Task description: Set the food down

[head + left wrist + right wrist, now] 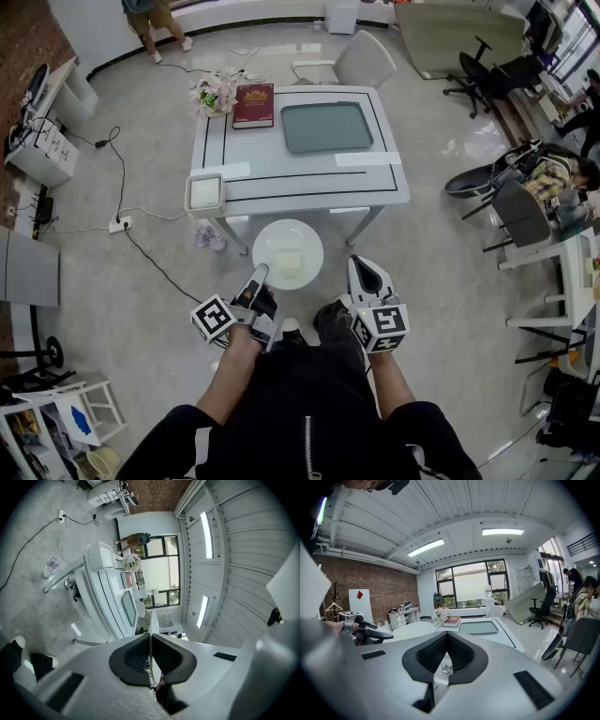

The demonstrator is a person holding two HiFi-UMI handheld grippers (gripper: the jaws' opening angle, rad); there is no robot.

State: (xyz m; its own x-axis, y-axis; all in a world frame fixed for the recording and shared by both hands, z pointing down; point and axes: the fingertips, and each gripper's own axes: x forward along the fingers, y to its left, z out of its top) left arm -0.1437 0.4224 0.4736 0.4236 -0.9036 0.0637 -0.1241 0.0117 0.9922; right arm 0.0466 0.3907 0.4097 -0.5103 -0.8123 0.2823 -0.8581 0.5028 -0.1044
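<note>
At 6 o'clock in the head view, the person is standing with both forearms reaching forward. The left gripper (257,281) is clamping the rim of the plate (281,246) from the plate's 7 o'clock. Its own view is showing the two dark pads pressing on the thin white rim, seen edge-on. The right gripper (366,278) is hovering at the plate's 4 o'clock, just beside it but apart. In its own view its jaws are meeting at the tips with nothing between them.

The food (289,263), a pale square piece, is lying near the middle of the plate. It is too washed out to identify, though it is possibly a slice of bread. The plate is being held above the floor, looking flat from above, just short of the table's near edge.

At 12 o'clock the white table (309,187) is standing square to the person. A white square container (204,192) is sitting on its near left corner, at the plate's 10 o'clock. Further along the tabletop a dark tray (327,127) is lying flat. A red book (253,104) is lying just beside the tray at its 9 o'clock, and a bunch of flowers (214,94) is sitting at the book's 9 o'clock. Beyond the table's far edge, at 1 o'clock, a pale chair (364,58) is standing. Well beyond it all, at 11 o'clock, another person's legs (155,19) are showing at the picture's top edge.
</note>
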